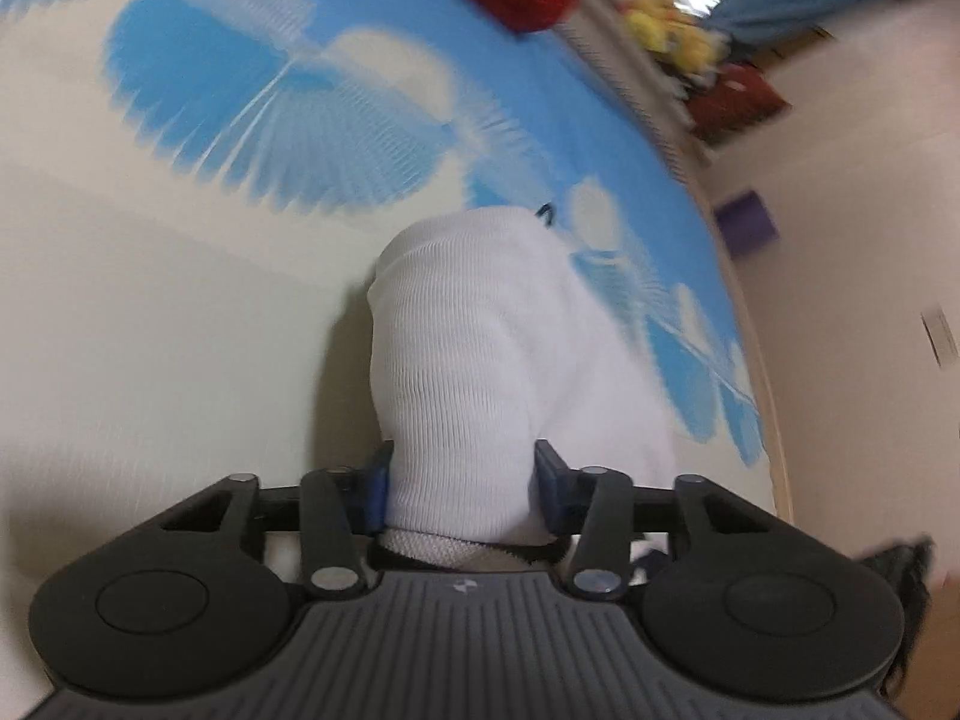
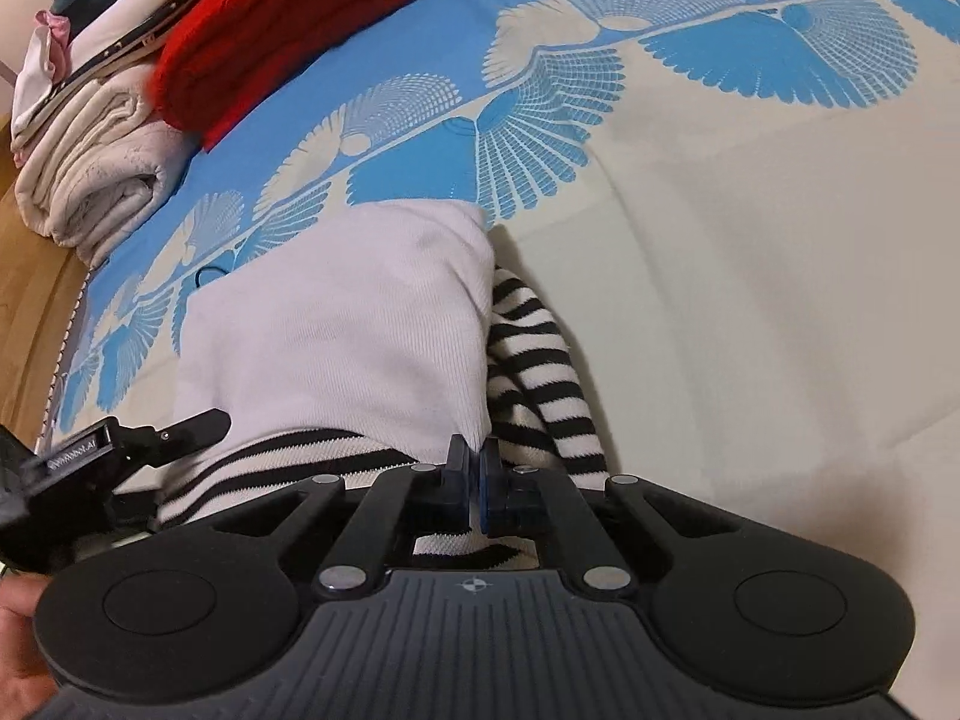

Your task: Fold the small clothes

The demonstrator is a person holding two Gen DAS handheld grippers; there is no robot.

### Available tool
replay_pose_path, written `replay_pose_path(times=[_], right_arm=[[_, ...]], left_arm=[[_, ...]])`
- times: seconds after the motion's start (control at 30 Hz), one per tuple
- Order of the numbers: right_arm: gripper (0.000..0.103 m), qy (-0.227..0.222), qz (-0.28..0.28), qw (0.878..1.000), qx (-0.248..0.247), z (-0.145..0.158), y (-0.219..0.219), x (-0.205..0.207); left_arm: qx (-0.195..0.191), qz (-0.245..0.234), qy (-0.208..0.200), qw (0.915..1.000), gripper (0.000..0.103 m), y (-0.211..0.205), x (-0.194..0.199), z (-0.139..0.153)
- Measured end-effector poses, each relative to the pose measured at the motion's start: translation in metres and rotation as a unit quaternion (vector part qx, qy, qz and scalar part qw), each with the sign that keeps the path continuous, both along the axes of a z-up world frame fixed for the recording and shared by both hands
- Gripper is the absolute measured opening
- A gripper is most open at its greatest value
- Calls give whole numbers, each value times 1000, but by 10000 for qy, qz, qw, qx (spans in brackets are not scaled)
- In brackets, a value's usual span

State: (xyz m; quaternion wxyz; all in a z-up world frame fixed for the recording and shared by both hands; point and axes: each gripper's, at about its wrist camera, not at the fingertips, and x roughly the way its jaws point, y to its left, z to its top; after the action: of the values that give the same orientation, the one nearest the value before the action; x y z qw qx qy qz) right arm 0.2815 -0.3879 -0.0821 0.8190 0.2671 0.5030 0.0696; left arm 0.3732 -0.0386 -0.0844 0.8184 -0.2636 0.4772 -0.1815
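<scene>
A small white knit garment (image 2: pixel 336 330) with black-and-white striped parts (image 2: pixel 540 372) lies on the blue-and-cream bedsheet (image 2: pixel 750 240). My right gripper (image 2: pixel 477 480) is shut, pinching the garment's white edge where it meets the stripes. In the left wrist view my left gripper (image 1: pixel 462 486) has its jaws apart with the white fabric (image 1: pixel 468 348) bunched between them; the blue pads (image 1: pixel 549 480) touch its sides. The left gripper also shows at the left edge of the right wrist view (image 2: pixel 150 438).
A folded red knit (image 2: pixel 282 18) and a pile of folded light clothes (image 2: pixel 96 150) sit at the sheet's far left corner. The wooden bed edge (image 2: pixel 30 312) runs along the left. Floor and toys (image 1: pixel 672 24) show beyond the bed.
</scene>
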Motion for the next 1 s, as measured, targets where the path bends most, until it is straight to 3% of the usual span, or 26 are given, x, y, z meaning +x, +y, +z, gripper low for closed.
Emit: replay_pose_path(times=[0.23,0.37,0.43,0.5,0.7,0.73,0.77,0.83,1.0], right_arm=[[2,-204,-38,9992,332,11,37,26],[2,-509,55,9971,556,25,78,44],[2,-556,108,9967,582,28,97,53],[2,-482,192,9974,500,26,116,60],[2,-319,329,9987,-200,21,150,67],[2,-315,307,9987,-270,21,151,67],[2,-331,294,9984,-347,22,150,65],[2,-336,267,9984,-373,23,149,61],[5,-366,171,9981,-474,31,152,52]], left_arm=[[507,-92,-675,9964,47,42,23,68],[1030,356,-513,9927,58,96,35,73],[1660,771,-490,9819,58,120,29,78],[1774,661,-390,9811,58,135,15,84],[1471,-89,-365,9884,76,138,-37,68],[1536,-190,-329,9874,76,135,-40,57],[1839,-314,-204,9822,76,132,-45,43],[2518,-491,186,9663,87,122,-42,20],[2287,-240,-7,9732,84,132,-45,33]])
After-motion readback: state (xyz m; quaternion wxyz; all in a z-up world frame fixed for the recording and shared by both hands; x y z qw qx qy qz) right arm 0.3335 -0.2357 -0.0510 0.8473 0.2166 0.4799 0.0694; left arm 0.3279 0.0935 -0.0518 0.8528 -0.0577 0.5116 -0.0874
